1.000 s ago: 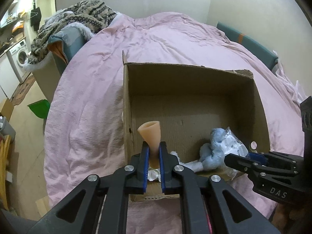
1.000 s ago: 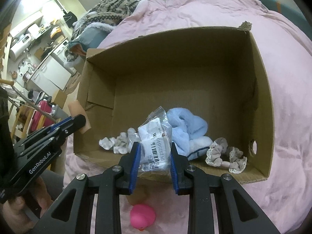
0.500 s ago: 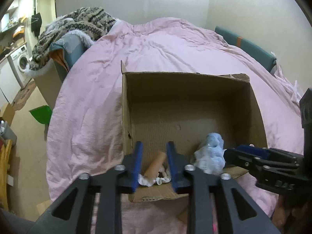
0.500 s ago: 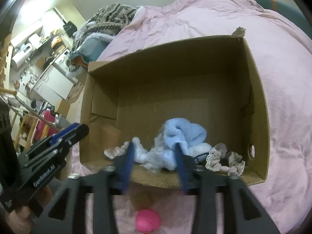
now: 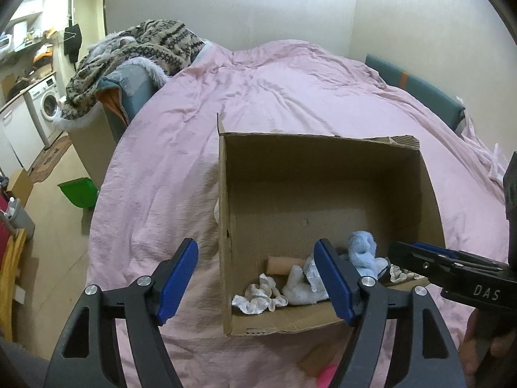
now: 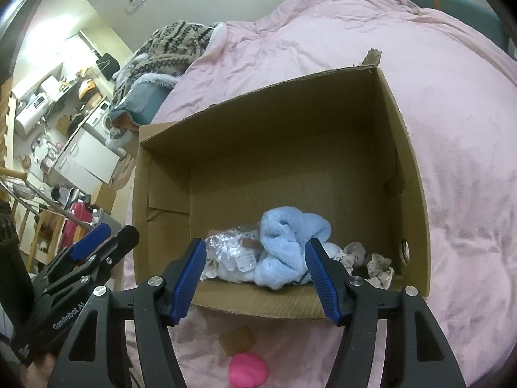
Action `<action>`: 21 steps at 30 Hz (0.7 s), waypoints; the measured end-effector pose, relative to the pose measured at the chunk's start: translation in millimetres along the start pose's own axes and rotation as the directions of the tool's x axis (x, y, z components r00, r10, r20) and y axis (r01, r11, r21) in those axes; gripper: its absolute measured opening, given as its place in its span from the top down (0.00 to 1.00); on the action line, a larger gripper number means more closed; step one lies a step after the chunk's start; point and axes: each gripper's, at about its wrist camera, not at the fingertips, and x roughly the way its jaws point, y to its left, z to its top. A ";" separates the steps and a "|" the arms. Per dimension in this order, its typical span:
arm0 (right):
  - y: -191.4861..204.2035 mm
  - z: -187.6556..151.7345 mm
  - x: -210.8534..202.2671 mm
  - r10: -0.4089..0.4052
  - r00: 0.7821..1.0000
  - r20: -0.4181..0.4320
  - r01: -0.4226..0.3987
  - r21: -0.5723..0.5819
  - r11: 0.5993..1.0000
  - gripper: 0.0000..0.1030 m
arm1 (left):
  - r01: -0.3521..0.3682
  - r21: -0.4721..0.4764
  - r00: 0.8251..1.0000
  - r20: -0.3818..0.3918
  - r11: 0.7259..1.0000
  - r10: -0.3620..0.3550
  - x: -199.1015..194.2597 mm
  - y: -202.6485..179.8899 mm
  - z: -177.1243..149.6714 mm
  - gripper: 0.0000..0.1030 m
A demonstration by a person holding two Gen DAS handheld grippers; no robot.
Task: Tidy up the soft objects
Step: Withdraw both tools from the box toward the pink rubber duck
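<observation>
1. Left wrist view shows my left gripper [image 5: 255, 278] with its jaws spread and nothing between the pads; they have just been opening. The tan cone-shaped piece [image 5: 280, 264] lies on its side on the floor of the cardboard box [image 5: 226, 194], near the front wall.
2. Right wrist view shows my right gripper [image 6: 255, 278] released too, jaws having just opened, with the plastic-wrapped packet [image 6: 232, 252] lying in the box against the light blue plush [image 6: 287, 239].
3. Also inside are a crumpled white cloth [image 5: 258, 299] and a beige frilly scrunchie [image 6: 371, 262] near the right corner.
4. Still outside, on the pink bed cover [image 5: 290, 97] just before the box, lie a pink rounded toy [image 6: 248, 370] and a small tan block [image 6: 237, 339].
5. Risk: both leftovers sit low between the two grippers, so reaching for them together could knock the tools into each other.
6. Risk: the pink toy looks round and slick; I judge an off-centre pinch could squirt it across the bedding.
7. Risk: pulling back carelessly could snag a finger on the front box wall and tip or drag it on the soft bed.
</observation>
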 end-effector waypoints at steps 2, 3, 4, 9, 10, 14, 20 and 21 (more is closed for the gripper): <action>-0.2 -0.3 -2.0 0.001 1.000 -0.001 -0.001 0.000 1.000 0.35 | -0.003 -0.001 1.000 0.000 1.000 0.003 -1.9 0.9 -1.1 0.30; -0.5 -0.8 -3.4 0.003 1.000 0.000 -0.003 0.002 1.000 0.35 | -0.005 -0.002 1.000 0.000 1.000 0.005 -3.0 1.6 -1.8 0.30; -0.8 -1.2 -3.8 0.004 1.000 -0.001 -0.004 0.005 1.000 0.35 | -0.009 -0.002 1.000 0.000 1.000 0.009 -4.0 2.2 -2.6 0.30; -6.8 -8.2 -12.3 0.010 1.000 -0.016 -0.009 0.031 0.999 0.35 | -0.026 -0.013 1.000 -0.010 1.000 0.026 -10.2 6.4 -5.5 0.30; -6.6 -9.1 -14.7 0.007 1.000 -0.018 -0.007 0.029 1.000 0.35 | -0.026 -0.015 1.000 -0.011 1.000 0.026 -11.7 7.2 -5.9 0.30; -5.2 -11.2 -23.8 0.005 1.000 -0.011 -0.004 0.020 1.000 0.35 | -0.025 -0.012 1.000 -0.009 1.000 0.025 -20.5 7.5 -8.8 0.30; -7.7 -22.4 -30.6 0.007 1.000 -0.025 -0.006 0.036 0.999 0.35 | -0.037 0.012 0.999 -0.012 0.999 0.037 -30.9 6.3 -17.0 0.30; -8.0 -25.2 -32.2 0.006 1.000 -0.027 -0.005 0.037 0.999 0.35 | -0.036 0.008 0.999 -0.017 0.999 0.036 -32.3 6.7 -18.8 0.30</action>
